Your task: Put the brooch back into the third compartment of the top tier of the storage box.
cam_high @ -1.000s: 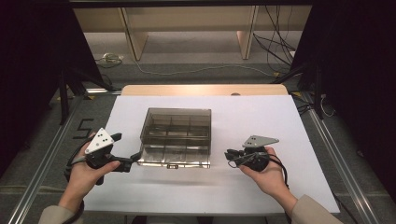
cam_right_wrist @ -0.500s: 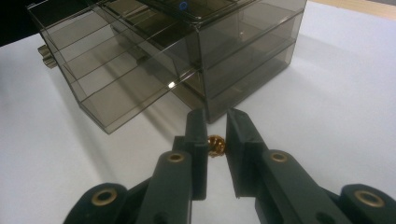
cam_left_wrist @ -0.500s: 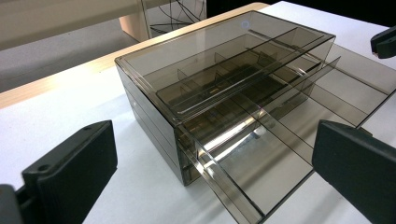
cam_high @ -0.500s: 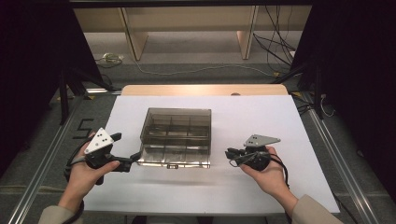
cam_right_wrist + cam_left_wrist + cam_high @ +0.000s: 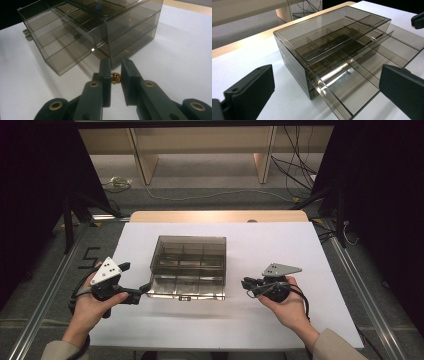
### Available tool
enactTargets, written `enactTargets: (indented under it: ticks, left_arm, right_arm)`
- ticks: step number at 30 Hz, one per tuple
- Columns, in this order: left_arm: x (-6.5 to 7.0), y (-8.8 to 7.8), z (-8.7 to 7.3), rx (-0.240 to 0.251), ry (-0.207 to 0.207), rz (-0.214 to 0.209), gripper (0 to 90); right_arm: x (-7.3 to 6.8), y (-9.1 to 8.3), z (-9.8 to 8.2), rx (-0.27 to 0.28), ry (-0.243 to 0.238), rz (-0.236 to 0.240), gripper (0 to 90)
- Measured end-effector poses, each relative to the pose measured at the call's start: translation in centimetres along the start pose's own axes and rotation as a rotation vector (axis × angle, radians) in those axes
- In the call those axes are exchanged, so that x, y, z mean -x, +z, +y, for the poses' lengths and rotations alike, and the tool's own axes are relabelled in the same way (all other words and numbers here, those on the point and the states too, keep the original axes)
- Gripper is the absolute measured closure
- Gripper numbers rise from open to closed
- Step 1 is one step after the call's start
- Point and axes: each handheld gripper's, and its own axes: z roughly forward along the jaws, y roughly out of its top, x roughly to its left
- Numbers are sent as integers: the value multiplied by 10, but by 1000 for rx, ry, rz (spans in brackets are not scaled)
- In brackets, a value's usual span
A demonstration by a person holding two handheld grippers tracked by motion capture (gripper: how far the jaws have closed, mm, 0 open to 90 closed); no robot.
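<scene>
A small gold object, too small to identify, sits pinched between the narrow jaws of the right gripper, just off the front right corner of the one smoked-plastic drawer box at the middle of the white table. The box's lowest drawer is pulled out toward the table's near edge; its divided compartments look empty, though reflections blur them. The left gripper stands wide open by the drawer's left front corner, holding nothing.
</scene>
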Motion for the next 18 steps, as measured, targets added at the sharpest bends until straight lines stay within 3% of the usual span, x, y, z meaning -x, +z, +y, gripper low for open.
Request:
enactTargets:
  ticks: [18]
  left_arm:
    - [0, 1, 0, -2, 2, -3, 0]
  right_arm:
    - [-1, -1, 2, 14, -1, 3, 801]
